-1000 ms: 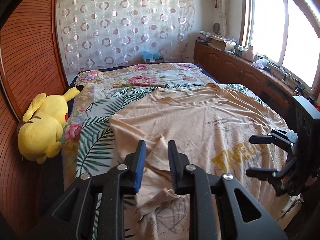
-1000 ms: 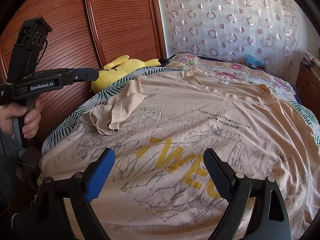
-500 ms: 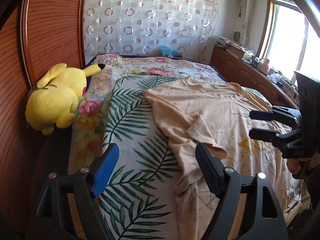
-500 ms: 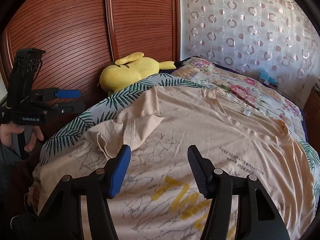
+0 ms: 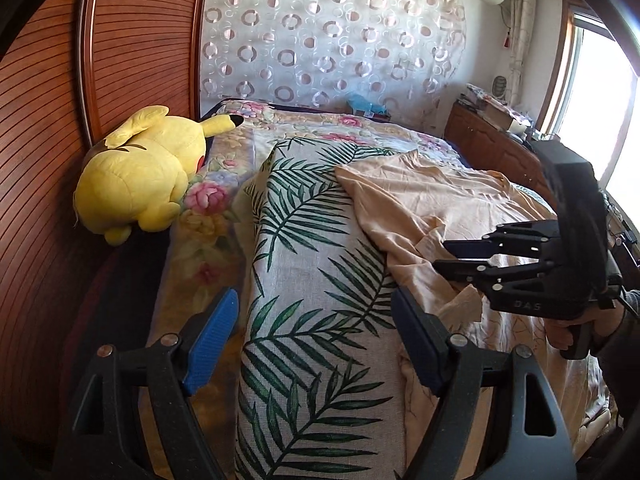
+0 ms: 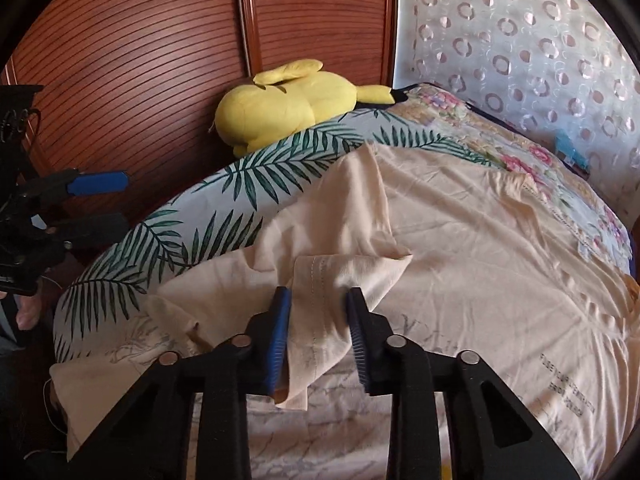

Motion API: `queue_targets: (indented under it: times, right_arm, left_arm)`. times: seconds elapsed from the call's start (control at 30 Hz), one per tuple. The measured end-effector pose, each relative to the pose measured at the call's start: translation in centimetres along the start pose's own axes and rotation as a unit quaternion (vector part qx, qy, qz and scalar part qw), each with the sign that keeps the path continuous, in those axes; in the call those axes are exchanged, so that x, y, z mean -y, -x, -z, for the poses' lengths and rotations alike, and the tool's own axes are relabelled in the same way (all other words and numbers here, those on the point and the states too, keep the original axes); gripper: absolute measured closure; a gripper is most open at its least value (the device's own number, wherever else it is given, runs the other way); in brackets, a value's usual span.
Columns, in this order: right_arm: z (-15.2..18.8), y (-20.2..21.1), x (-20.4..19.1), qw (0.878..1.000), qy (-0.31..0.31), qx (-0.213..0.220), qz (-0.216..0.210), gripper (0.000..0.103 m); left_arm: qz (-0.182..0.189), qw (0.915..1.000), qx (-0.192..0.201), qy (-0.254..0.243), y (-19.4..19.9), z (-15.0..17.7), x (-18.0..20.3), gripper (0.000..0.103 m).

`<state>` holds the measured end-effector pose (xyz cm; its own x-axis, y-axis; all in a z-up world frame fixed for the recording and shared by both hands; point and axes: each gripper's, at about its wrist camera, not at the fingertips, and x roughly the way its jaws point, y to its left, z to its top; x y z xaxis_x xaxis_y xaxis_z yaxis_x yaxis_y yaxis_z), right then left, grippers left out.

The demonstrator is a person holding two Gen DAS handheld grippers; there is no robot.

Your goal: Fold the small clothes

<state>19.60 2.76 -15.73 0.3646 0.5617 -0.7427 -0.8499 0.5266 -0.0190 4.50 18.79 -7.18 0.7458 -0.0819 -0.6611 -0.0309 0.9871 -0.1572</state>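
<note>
1. We saw the left gripper (image 5: 314,342) go from nearly closed over the shirt 1 s earlier to wide apart, holding nothing; it now hung over the palm-leaf sheet (image 5: 308,272) to the left of the cloth.
2. That swing to the left took the shirt (image 5: 432,204) out from between its fingers, so we judged the left side had finished its part with the sleeve and backed off.
3. The right gripper (image 6: 318,334) narrowed over the same second, from wide apart to a small gap.
4. In its own view the folded-over sleeve (image 6: 320,280) lay between the 2 pads (image 6: 280,332). The blue pad looked to touch the cloth, but a gap showed on the other side, so we took it as closing and not yet clamped.
5. The shirt lay spread over the right half of the bed, collar to the far end, printed front up, with the left sleeve turned in and crumpled on the chest.
6. We judged the task early: 1 sleeve was roughly in, the body was not yet folded, and the sleeve would need flattening.
7. The yellow plush (image 5: 140,172) sat at the far left against the wooden panel (image 5: 52,120), well apart from the shirt.
</note>
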Motion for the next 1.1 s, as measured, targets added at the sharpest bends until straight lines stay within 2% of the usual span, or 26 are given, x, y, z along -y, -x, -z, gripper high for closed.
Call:
queue_targets:
  times: [0.07, 0.17, 0.27, 0.5, 0.6, 0.73, 0.83, 1.1]
  right_arm:
    - [-0.1, -0.2, 0.0, 1.000, 0.008, 0.004, 0.001, 0.075]
    - [-0.1, 0.0, 0.4, 1.000, 0.000, 0.007, -0.002, 0.093]
    - [0.5, 0.9, 1.0, 1.000, -0.015, 0.020, -0.005, 0.095]
    - [2.1, 4.6, 3.2, 0.996, -0.059, 0.063, 0.006, 0.095]
    - [2.7, 5.0, 4.1, 0.995, -0.077, 0.058, 0.034, 0.093]
    - [3.2, 4.9, 4.7, 0.992, -0.091, 0.051, 0.066, 0.081]
    - [3.7, 5.2, 4.9, 0.991, -0.094, 0.049, 0.087, 0.081]
    - [5.6, 7.9, 6.1, 0.988, -0.106, 0.048, 0.097, 0.081]
  left_arm:
    - [0.001, 1.0000, -0.001, 0.000, 0.0, 0.2, 0.0, 0.024]
    - [0.002, 1.0000, -0.003, -0.002, -0.1, 0.4, 0.5, 0.024]
    - [0.007, 1.0000, -0.004, -0.004, -0.3, 0.5, 1.0, 0.024]
    - [0.021, 0.9996, -0.004, -0.018, -0.5, 0.3, 2.8, 0.024]
    - [0.025, 0.9994, -0.005, -0.025, -0.6, 0.2, 3.5, 0.024]
    - [0.030, 0.9990, -0.006, -0.033, -0.7, 0.0, 4.4, 0.024]
    - [0.030, 0.9988, -0.009, -0.038, -1.0, -0.2, 4.8, 0.024]
    - [0.036, 0.9975, -0.021, -0.058, -3.4, -2.7, 5.8, 0.024]
